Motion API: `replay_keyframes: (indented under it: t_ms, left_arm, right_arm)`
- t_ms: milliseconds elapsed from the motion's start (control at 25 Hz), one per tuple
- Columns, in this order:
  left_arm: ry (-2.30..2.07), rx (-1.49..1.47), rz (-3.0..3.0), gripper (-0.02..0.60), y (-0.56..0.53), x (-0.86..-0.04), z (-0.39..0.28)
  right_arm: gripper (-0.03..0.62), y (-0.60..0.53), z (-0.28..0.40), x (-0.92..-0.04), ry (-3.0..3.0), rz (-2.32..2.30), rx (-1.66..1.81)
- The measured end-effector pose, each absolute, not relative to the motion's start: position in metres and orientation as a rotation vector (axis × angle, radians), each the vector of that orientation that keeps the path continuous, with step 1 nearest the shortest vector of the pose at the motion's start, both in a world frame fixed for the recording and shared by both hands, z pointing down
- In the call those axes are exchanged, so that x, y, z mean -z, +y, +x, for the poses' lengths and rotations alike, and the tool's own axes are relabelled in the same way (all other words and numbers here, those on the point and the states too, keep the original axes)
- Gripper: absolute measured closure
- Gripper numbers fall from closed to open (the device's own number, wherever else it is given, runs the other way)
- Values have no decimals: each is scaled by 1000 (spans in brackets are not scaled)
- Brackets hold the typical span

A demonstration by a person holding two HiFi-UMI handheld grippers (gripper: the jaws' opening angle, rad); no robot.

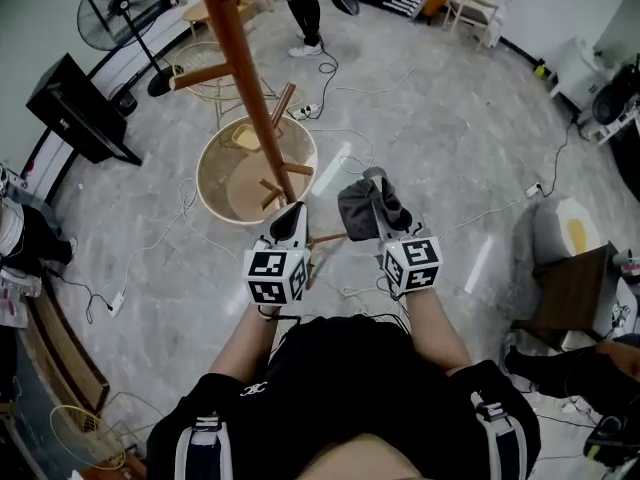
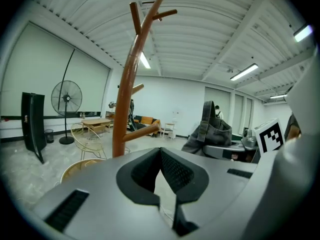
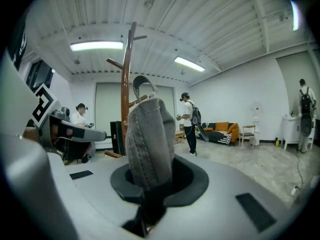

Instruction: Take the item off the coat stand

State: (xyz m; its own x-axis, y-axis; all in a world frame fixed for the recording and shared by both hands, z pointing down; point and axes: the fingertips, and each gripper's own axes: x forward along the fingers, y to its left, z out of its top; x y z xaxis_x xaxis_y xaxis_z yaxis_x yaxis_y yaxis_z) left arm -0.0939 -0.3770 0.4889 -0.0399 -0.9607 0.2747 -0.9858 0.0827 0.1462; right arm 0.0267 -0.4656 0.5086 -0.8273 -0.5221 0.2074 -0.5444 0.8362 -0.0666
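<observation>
Right gripper view: right tongs (image 3: 149, 191) pinching soft grey fabric bag (image 3: 147, 134) by bunched cloth | head view, bag mid-frame, beside tall brown wooden coat stand (image 1: 255, 88) | left tongs (image 2: 160, 156) pressed together, empty | likely light, floppy; strap or thick seam grips best.

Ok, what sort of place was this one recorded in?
Most likely a large open lab or studio space, not a home: a bare polished grey floor strewn with extension leads, strip lights on a ribbed ceiling, and a pedestal fan.
</observation>
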Motion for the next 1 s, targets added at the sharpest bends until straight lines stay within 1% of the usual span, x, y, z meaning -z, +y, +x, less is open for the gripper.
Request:
replay_keyframes:
  t_ms: [160, 480, 1000]
  left_arm:
    - [-2022, -129, 1991, 565, -391, -488, -80]
    - [-1983, -164, 2046, 565, -405, -490, -70]
    - [-1975, -175, 2052, 565, -402, -487, -69]
  right_arm:
    - [533, -471, 44, -518, -2792, 883, -198]
    - [533, -476, 56, -524, -2763, 958, -231]
    - [531, -473, 59, -521, -2771, 971, -250]
